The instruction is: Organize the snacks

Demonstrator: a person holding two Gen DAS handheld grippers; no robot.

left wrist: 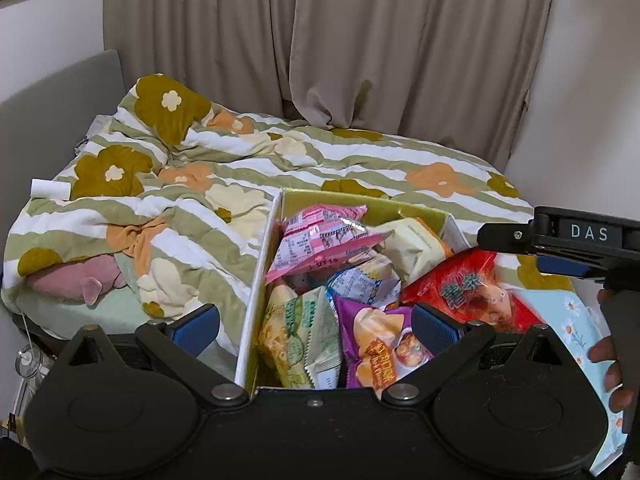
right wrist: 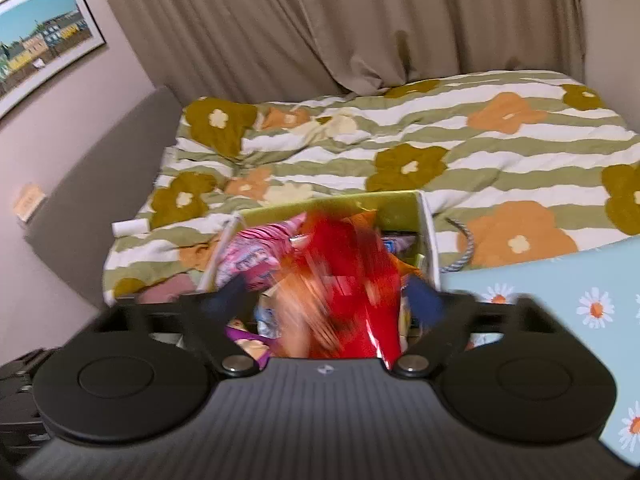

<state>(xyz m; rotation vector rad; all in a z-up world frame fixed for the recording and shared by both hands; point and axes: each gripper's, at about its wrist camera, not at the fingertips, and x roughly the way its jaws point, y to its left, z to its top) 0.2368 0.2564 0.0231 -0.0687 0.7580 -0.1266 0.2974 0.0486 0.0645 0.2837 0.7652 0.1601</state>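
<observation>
Right wrist view: a red snack bag [right wrist: 352,276] is clamped in the right tongs [right wrist: 332,304] above the box [right wrist: 430,232]; lowering and release seem called for next, while the left tongs [left wrist: 316,326] are held apart.

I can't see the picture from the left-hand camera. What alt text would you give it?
An open box on a flowered quilt is crammed with snack packets, pink, green, purple and red. The left gripper hangs open over its near edge. The right gripper enters from the right; beige curtains hang behind.
</observation>
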